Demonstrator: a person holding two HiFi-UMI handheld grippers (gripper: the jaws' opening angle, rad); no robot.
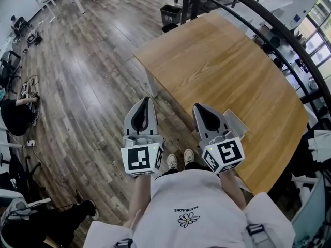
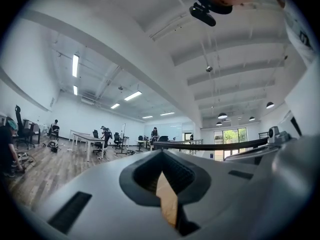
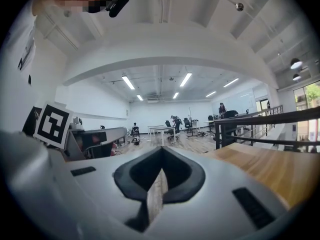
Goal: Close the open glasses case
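Seen from above, a person holds two tools level at the near edge of a wooden counter. The left tool sits just off the counter's edge, above the plank floor, with its jaws pressed together on nothing. The right tool reaches over the counter's near edge, its jaws also together and empty. No view shows the glasses case.

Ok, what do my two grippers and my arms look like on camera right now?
Both the left gripper and right gripper are light grey wedge-shaped shells with a black teardrop recess on top. At the rear of each sits a white cube with black square markers. The person wears a white short-sleeved top with a small flower print.
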